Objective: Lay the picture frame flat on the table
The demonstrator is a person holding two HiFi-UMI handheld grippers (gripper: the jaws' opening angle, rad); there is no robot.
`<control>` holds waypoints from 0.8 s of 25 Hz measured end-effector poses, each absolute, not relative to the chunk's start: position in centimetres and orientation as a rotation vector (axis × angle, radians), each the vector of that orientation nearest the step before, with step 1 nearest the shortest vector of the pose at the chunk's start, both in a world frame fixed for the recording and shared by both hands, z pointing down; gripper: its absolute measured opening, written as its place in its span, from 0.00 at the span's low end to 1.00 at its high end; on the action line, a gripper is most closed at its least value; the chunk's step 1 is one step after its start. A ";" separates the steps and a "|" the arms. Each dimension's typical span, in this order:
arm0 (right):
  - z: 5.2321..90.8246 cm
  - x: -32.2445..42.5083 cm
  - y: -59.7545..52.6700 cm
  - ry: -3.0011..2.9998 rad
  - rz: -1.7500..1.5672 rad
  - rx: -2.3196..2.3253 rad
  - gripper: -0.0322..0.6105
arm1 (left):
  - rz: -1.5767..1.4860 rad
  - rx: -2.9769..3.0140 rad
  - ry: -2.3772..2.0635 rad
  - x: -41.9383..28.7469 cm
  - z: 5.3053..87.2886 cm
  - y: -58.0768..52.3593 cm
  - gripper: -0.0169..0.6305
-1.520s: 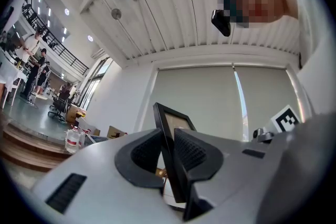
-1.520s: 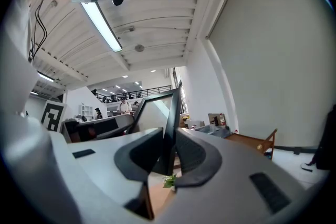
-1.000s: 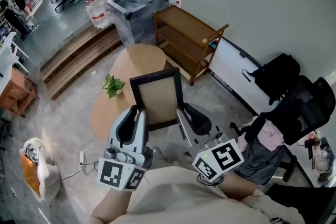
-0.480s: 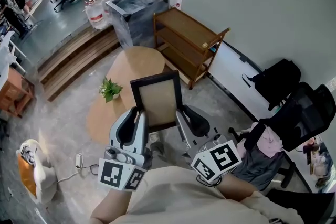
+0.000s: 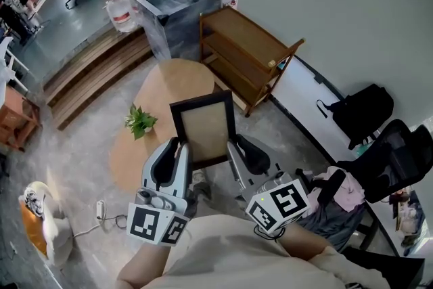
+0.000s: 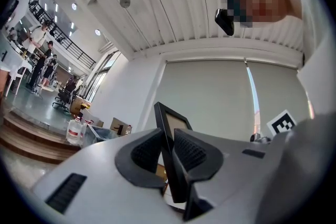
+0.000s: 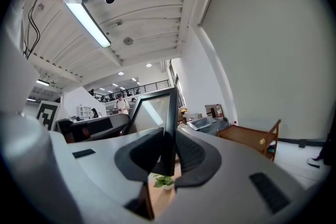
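Note:
A black picture frame (image 5: 203, 126) with a tan panel is held in the air, upright and tilted back, above the near end of the round wooden table (image 5: 169, 88). My left gripper (image 5: 180, 160) is shut on the frame's left edge (image 6: 167, 152). My right gripper (image 5: 233, 158) is shut on its right edge (image 7: 169, 128). Both grip near the frame's lower corners, which the jaws hide. A small potted plant (image 5: 139, 122) stands on the table, left of the frame.
A wooden shelf cart (image 5: 245, 54) stands beyond the table against the wall. A wrapped grey bin (image 5: 172, 13) and water jugs (image 5: 119, 10) sit behind. A whiteboard (image 5: 308, 105) leans at right near a black chair (image 5: 392, 162). Wooden steps (image 5: 95, 74) run at left.
The head view has shifted a little, so the room slides slightly. The frame and both grippers keep the same hold and place.

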State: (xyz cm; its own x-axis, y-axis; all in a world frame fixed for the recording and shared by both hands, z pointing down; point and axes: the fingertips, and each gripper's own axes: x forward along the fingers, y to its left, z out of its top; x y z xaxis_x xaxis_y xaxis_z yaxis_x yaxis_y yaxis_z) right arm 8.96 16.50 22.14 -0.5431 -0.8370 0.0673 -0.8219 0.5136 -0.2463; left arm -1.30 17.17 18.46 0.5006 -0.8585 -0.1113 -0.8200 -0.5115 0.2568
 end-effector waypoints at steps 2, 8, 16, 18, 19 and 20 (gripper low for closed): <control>22.5 8.4 14.5 2.682 -0.403 -1.478 0.14 | -0.325 2.559 -1.445 -1.8 18.9 15.1 0.14; 23.4 6.5 7.5 2.693 -0.457 -1.508 0.14 | -0.294 2.525 -1.420 -3.8 19.9 7.8 0.14; 24.6 3.1 -3.2 2.721 -0.509 -1.537 0.14 | -0.247 2.491 -1.376 -7.2 21.4 -3.5 0.14; 25.0 2.2 -5.8 2.729 -0.523 -1.542 0.14 | -0.236 2.482 -1.369 -8.1 21.8 -6.0 0.14; 25.2 1.8 -7.0 2.733 -0.529 -1.544 0.14 | -0.230 2.474 -1.365 -8.6 22.1 -7.3 0.14; 25.4 1.3 -8.3 2.737 -0.536 -1.544 0.14 | -0.224 2.464 -1.362 -9.1 22.4 -8.4 0.14</control>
